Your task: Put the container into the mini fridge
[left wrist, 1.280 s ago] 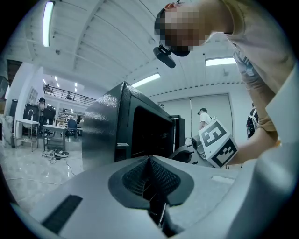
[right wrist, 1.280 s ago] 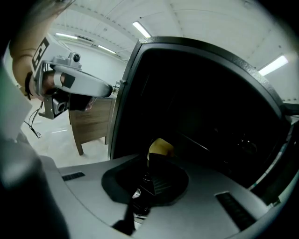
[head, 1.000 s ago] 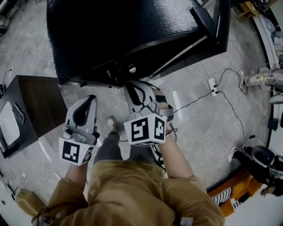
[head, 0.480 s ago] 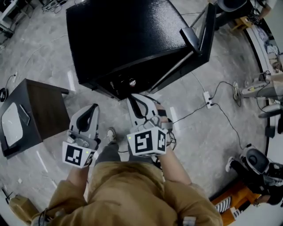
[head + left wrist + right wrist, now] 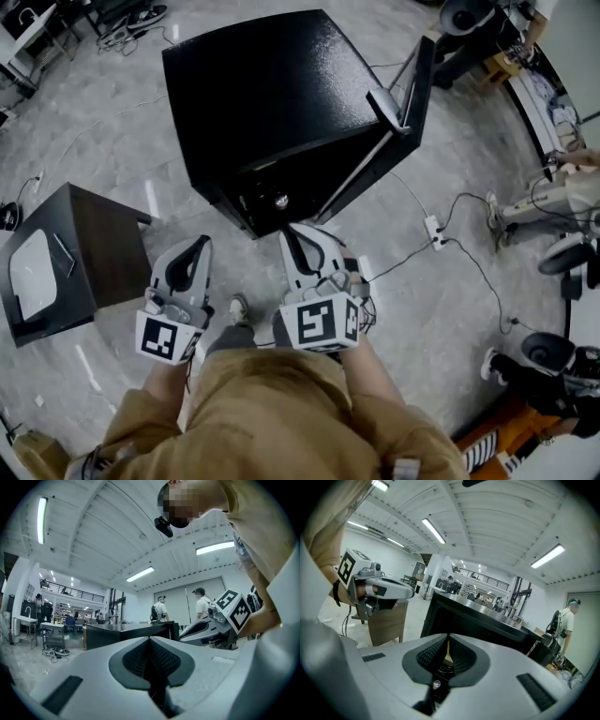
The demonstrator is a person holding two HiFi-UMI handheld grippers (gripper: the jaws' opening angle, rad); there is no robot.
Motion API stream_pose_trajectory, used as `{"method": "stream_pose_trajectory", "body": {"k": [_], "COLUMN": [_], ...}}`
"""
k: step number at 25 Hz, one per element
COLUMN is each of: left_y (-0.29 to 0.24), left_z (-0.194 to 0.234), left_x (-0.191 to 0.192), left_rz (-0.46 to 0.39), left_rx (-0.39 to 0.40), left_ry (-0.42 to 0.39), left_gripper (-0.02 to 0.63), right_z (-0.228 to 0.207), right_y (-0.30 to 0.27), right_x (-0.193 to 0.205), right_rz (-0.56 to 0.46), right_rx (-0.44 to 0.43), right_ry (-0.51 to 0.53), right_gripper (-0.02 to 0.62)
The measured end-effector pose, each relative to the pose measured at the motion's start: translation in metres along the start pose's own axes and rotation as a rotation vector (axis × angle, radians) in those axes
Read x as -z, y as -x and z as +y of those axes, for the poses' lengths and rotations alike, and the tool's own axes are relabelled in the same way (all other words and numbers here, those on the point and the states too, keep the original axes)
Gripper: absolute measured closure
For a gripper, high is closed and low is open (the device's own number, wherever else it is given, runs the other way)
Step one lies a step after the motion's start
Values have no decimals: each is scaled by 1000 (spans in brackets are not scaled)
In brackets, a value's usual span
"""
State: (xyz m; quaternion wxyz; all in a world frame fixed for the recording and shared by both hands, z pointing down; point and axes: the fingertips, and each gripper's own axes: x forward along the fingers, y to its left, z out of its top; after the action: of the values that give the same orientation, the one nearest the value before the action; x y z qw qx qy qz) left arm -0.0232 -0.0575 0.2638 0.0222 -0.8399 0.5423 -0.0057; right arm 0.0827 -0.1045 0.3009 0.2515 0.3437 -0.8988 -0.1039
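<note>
The black mini fridge (image 5: 272, 103) stands on the floor ahead of me, its door (image 5: 405, 98) swung open to the right. Both grippers hang side by side just in front of its open face. My left gripper (image 5: 195, 246) is shut, its pads pressed together with nothing between them (image 5: 150, 641). My right gripper (image 5: 298, 232) is shut too and holds nothing (image 5: 447, 641); beyond its jaws is the fridge's dark open front (image 5: 478, 620). I cannot make out a container in any view.
A dark brown side table (image 5: 89, 244) with a white object (image 5: 30, 272) on it stands at the left. A power strip (image 5: 433, 230) and cables lie on the floor at the right. Two people (image 5: 159, 611) stand far off. Equipment (image 5: 553, 352) sits at the right edge.
Both grippers have risen and stayed shut. In the head view the fridge has shrunk and slid down the picture, and more of the floor around it shows.
</note>
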Motion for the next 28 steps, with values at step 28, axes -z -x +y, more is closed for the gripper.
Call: {"method": "stream_pose_trajectory", "body": {"k": [28], "left_y": [116], "left_z": [21], "left_x": [-104], "left_rz": [-107], "left_rx": [8], "left_ry": [16], "left_gripper": [604], "right_z": [12], "right_y": [111], "right_x": [-92], "right_rz": [-77], "right_rx": [149], "right_ry": [-29], "right_gripper": [588]}}
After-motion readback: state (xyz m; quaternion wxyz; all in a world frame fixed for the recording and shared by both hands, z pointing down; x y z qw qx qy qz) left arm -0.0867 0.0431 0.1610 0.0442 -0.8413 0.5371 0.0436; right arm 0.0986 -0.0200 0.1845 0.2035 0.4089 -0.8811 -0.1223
